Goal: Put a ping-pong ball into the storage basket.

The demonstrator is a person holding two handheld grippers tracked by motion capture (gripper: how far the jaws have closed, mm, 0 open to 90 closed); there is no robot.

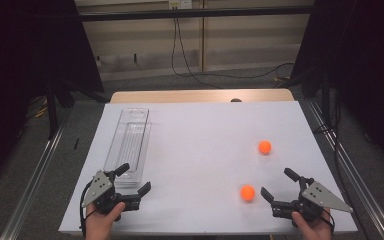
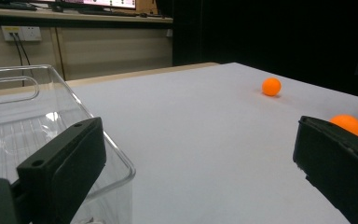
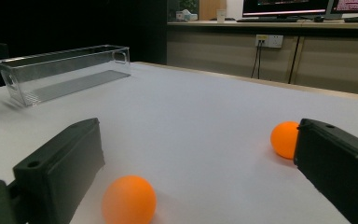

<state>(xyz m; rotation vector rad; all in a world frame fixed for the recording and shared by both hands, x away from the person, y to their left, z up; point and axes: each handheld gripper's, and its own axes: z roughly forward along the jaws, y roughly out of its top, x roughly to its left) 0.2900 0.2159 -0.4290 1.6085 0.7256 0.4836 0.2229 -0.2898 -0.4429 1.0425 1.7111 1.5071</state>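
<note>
The table (image 1: 200,125) carries a white sheet that covers almost all of it; only a strip of light wood stays bare along the far edge at 12 o'clock. The floor around it is grey, metal rails run along both sides, dark curtains hang at 9 and 3 o'clock, and a pale wall with a socket and hanging black cables closes the room at 12 o'clock. In the right gripper view a long desk with monitors stands behind the table. A clear plastic bin (image 1: 130,145) lies lengthwise at about 9 o'clock on the sheet, with nothing inside it. The left gripper (image 1: 133,184) is at 7 o'clock, just beside the near end of the bin; its jaws are wide and hold nothing, and in the left gripper view one jaw stands in front of the bin's wall. The right gripper (image 1: 280,186) is at 5 o'clock, its jaws also wide and holding nothing. The near orange ball (image 1: 248,193) rests on the sheet just beside the right gripper, toward 9 o'clock from it, and I cannot tell whether they touch. The far orange ball (image 1: 265,147) lies at about 3 o'clock on the sheet, apart from the first.
</note>
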